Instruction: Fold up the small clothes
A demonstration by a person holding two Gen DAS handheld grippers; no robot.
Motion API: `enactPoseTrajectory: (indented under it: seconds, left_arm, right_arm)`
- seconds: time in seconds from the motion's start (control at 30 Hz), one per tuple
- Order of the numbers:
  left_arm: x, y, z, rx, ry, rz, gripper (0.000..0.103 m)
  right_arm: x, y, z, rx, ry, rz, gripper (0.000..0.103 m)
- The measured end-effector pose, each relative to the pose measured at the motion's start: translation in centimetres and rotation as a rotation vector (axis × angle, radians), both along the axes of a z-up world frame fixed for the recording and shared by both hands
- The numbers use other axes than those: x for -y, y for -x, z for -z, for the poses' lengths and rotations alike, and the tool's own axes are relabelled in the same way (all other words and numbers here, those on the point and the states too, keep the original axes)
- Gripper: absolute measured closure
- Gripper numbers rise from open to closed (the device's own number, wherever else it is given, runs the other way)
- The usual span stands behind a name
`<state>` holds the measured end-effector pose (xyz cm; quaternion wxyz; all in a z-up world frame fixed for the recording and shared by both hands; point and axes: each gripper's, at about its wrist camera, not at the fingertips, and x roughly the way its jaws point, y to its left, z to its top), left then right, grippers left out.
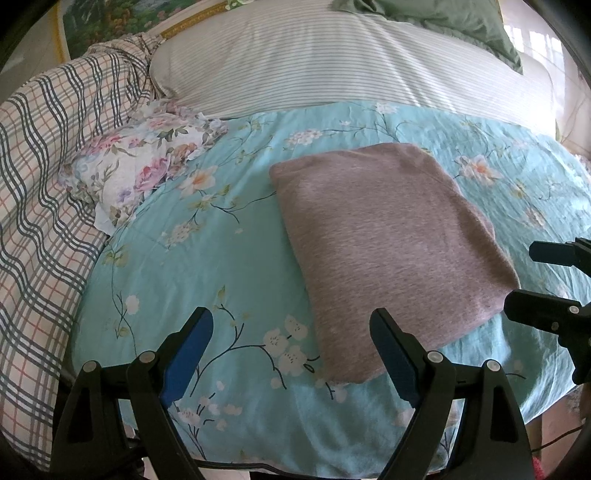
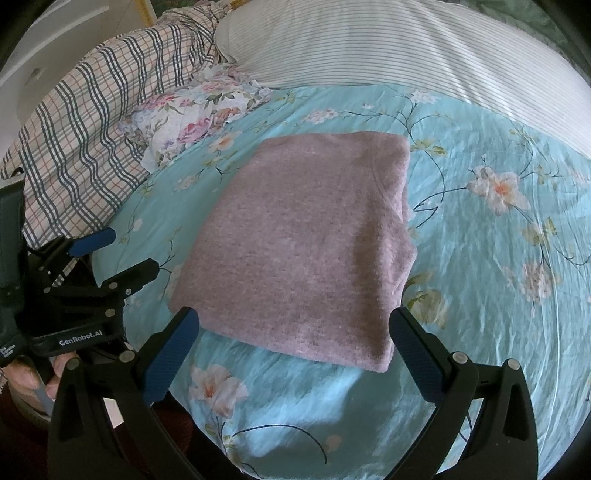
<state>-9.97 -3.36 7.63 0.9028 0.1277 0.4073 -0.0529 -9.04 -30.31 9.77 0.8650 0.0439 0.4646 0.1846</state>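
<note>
A mauve knit garment (image 1: 384,240) lies folded into a flat rectangle on the teal floral bedsheet (image 1: 192,280). In the left wrist view my left gripper (image 1: 291,326) stands open near the garment's front left corner, with nothing between its blue pads. My right gripper (image 1: 532,280) shows at the right edge, beside the garment's right corner. In the right wrist view the garment (image 2: 306,240) fills the middle. My right gripper (image 2: 293,319) hangs open just in front of its near edge, with nothing held. The left gripper (image 2: 129,253) is at the left, open, off the garment's left side.
A plaid quilt (image 1: 48,192) is bunched along the left. A crumpled floral cloth (image 1: 140,170) lies beside it. A striped pillow (image 1: 332,62) and a green pillow (image 1: 461,22) lie at the back. A person's fingers (image 2: 26,376) hold the left gripper's handle. The bed's near edge (image 1: 258,465) is close below.
</note>
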Motion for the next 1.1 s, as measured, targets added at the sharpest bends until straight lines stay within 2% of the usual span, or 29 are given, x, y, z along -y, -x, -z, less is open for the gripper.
enactPoseTrajectory:
  seconds: [0.5, 0.77, 1.1]
  left_arm:
    - [-0.5, -0.8, -0.1, 0.007, 0.004, 0.010, 0.016]
    - [-0.8, -3.9, -0.4, 0.027, 0.027, 0.008, 0.016]
    - [-0.6, -4.9, 0.1, 0.009, 0.007, 0.009, 0.016]
  right_arm:
    - [0.3, -1.0, 0.2, 0.002, -0.002, 0.001, 0.001]
    - [1.1, -3.4, 0.7, 0.000, 0.002, 0.014, 0.001]
    - [1.3, -4.5, 1.3, -0.014, 0.005, 0.017, 0.001]
